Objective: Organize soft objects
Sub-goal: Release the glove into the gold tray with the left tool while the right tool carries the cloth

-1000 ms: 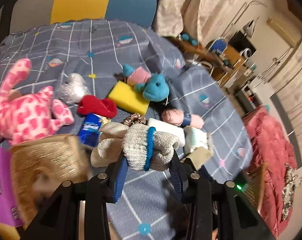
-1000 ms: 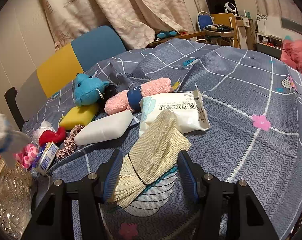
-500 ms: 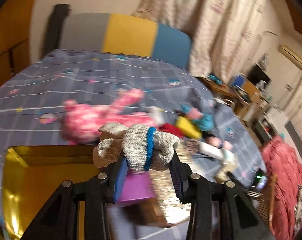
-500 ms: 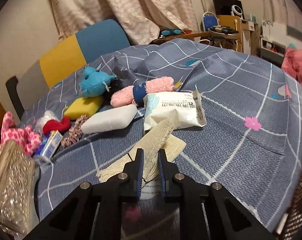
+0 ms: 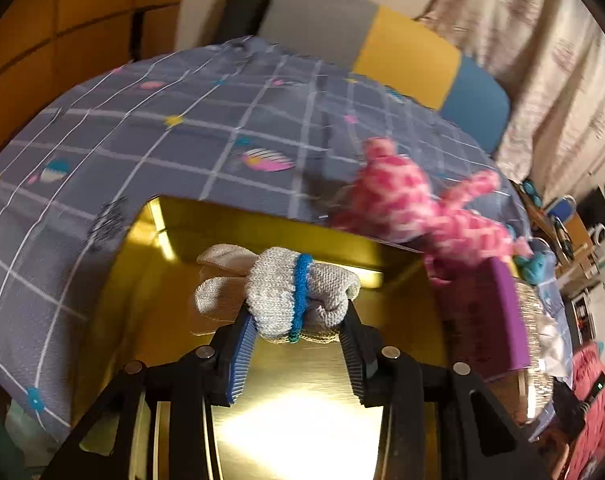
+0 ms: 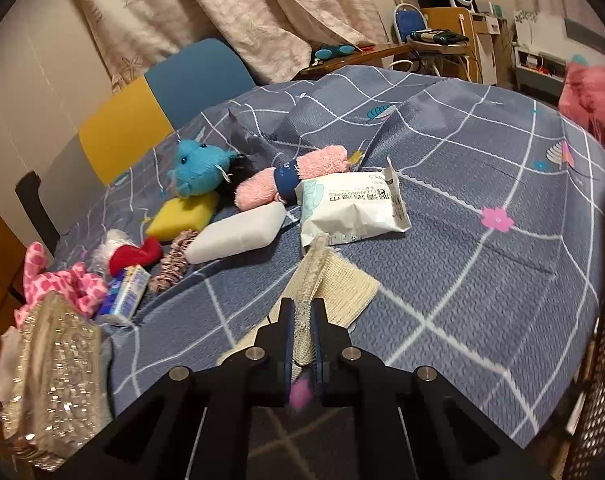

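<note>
- Left gripper [image 5: 298, 320]: I have it clamped on a rolled grey glove [image 5: 290, 292], hanging above the gold box [image 5: 302, 420] that opens just below and beyond the jaws.
- Right gripper [image 6: 302, 320]: pinched tight on a fold of the cream mesh cloth [image 6: 334, 284] lying on the bedspread [image 6: 482, 288].
- Release, I judge: lower the glove well inside the near wall before opening.
- Edges: pink plush [image 5: 414, 204] and a purple box [image 5: 490, 320] crowd the right rim; the left side is freer.
- Ahead of the right: a wipes pack [image 6: 354, 208], then open spread to the right.
</note>
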A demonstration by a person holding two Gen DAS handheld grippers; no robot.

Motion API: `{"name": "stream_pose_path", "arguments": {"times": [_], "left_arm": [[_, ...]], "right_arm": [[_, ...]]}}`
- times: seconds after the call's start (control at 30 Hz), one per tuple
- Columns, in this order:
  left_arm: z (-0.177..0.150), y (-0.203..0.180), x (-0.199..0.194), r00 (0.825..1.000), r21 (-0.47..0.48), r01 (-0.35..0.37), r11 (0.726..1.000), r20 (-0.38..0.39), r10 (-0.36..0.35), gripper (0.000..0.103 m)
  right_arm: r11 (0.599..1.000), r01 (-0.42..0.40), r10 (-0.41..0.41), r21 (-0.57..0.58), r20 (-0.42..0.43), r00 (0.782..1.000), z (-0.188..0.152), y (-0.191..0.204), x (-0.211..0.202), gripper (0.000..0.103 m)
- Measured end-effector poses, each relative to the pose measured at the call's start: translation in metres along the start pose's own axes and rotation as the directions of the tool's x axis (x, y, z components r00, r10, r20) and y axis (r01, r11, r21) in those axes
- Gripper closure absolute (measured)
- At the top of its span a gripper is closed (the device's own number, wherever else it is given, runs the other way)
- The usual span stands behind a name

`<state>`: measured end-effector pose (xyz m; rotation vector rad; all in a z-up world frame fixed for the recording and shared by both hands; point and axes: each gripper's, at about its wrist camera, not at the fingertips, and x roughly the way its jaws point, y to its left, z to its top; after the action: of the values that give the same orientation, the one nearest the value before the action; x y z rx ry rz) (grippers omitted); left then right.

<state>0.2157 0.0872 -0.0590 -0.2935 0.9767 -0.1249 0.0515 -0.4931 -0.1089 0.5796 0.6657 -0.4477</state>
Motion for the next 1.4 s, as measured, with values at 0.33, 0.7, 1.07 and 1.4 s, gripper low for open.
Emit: {"name": "stream_pose_path", "arguments": {"times": [0.33, 0.7, 1.07, 1.4], "left_arm": [[0.004, 0.046, 0.023, 0.998, -0.029, -0.044, 0.999, -0.046, 0.043, 0.063], [0.018, 0.052, 0.050, 0.995, -0.023, -0.066, 0.998, -0.070, 0.064, 0.062], [0.037, 0.055, 0.072, 0.994, -0.076, -0.063, 0.995, -0.090, 0.056, 0.053], [0.009, 0.077, 0.040, 0.998, -0.171, 0.038, 0.984, -0.047, -0.047, 0.043]], "right_arm": [[1.000, -0.005, 0.005, -0.005, -0.002, 1.000, -0.012, 0.012, -0.022, 0.096], [0.993, -0.094, 0.098, -0.071, 0.054, 0.994, -0.001, 0.055, -0.064, 0.096], [0.970, -0.201, 0.215, -0.139, 0.096, 0.972, 0.016, 0.102, -0.111, 0.096], [0.887, -0.362, 0.392, -0.286, 0.052, 0.919, 0.015, 0.192, -0.139, 0.096]]}}
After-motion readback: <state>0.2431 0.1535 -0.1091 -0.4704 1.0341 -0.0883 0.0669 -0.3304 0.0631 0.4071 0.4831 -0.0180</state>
